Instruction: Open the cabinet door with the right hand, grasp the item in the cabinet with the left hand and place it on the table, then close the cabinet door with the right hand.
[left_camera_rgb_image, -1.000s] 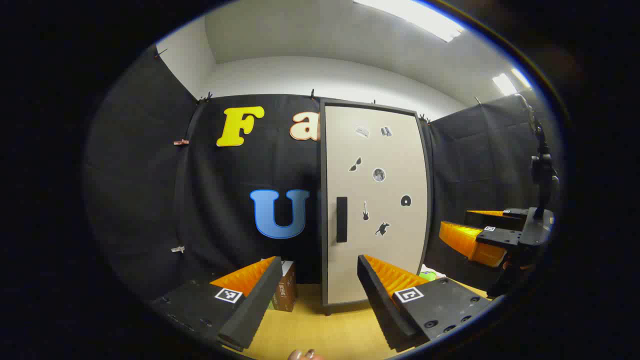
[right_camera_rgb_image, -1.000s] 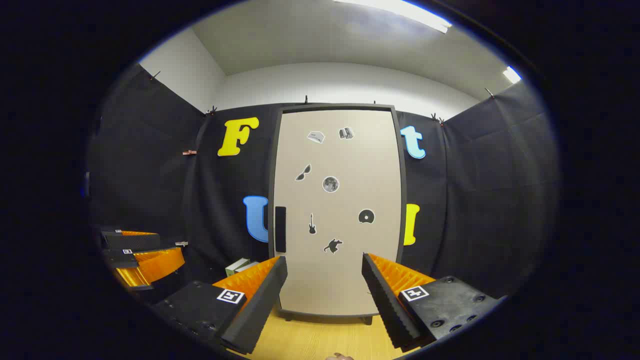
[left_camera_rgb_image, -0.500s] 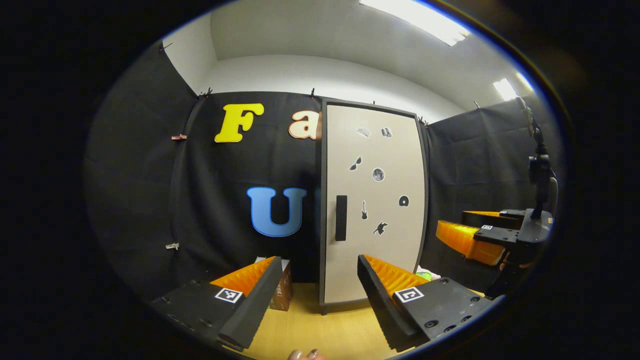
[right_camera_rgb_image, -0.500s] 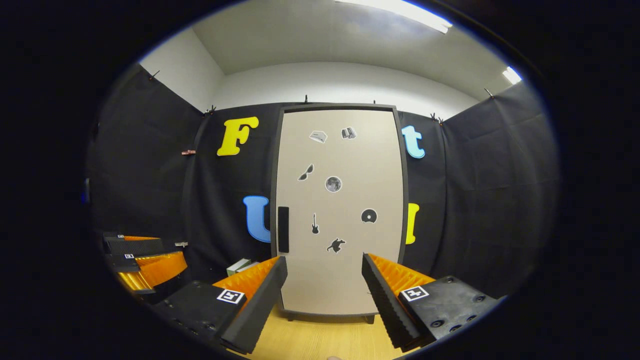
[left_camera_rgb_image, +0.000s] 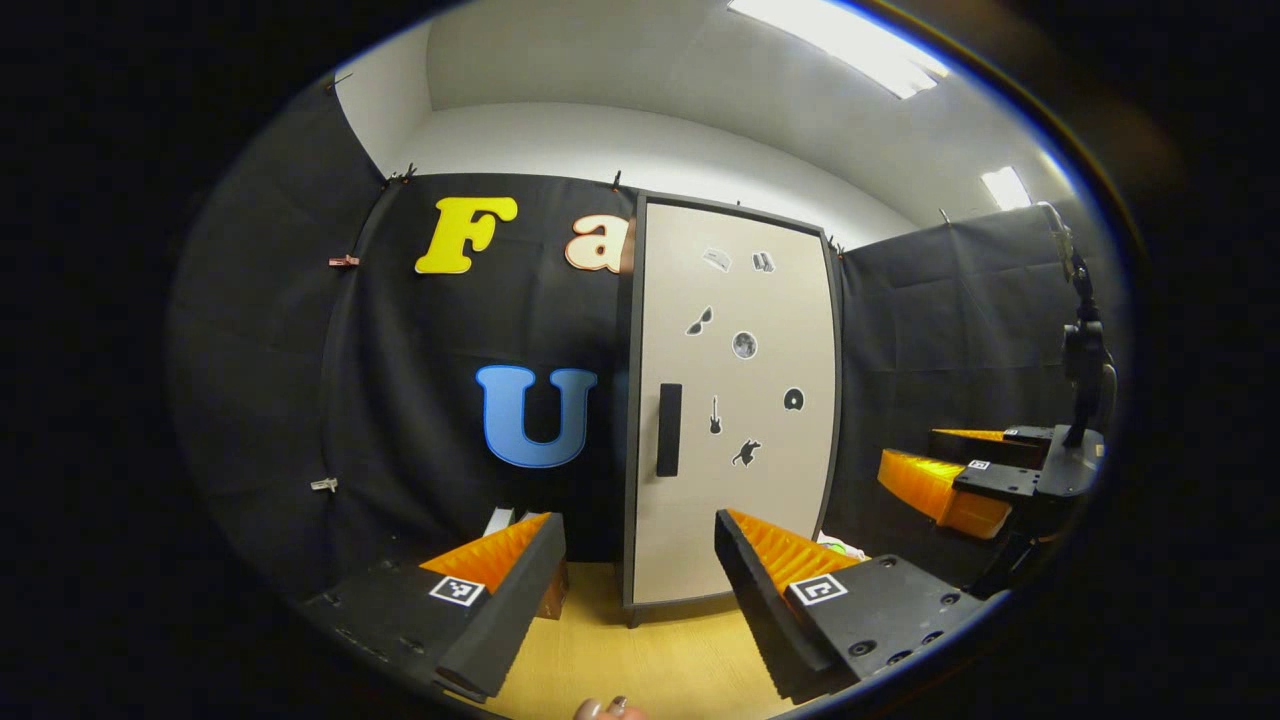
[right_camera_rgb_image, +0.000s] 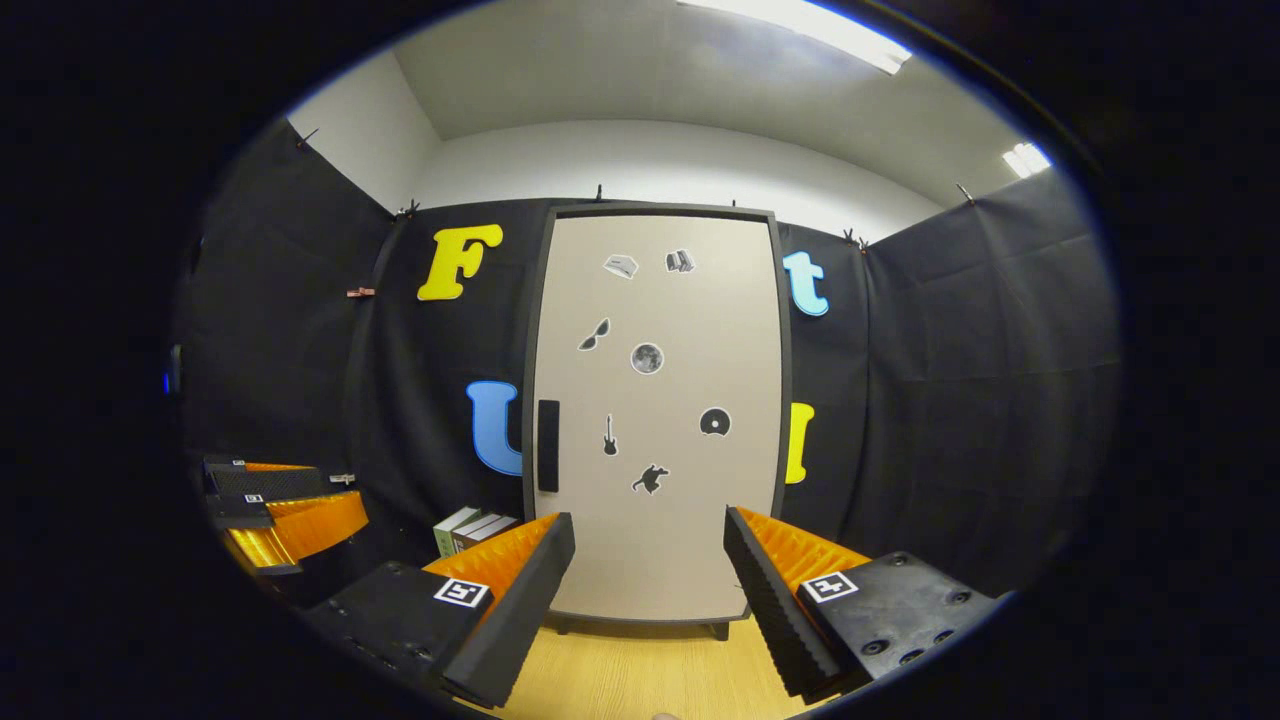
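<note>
Both views have drifted back from the cabinet door (right_camera_rgb_image: 655, 420), showing more table (right_camera_rgb_image: 620, 680).

The left gripper (left_camera_rgb_image: 638, 585) is held level with its jaws spread wide, holding nothing. The right gripper (right_camera_rgb_image: 648, 585) is the same.

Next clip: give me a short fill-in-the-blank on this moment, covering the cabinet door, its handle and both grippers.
1. The tall beige cabinet door with small dark stickers is ____.
2. Its black vertical handle sits near the door's ____ edge in the right gripper view.
3. The right gripper and the left gripper both have their jaws ____.
4. The cabinet stands on a ____ wooden table.

Missing words: closed; left; open; light
</note>
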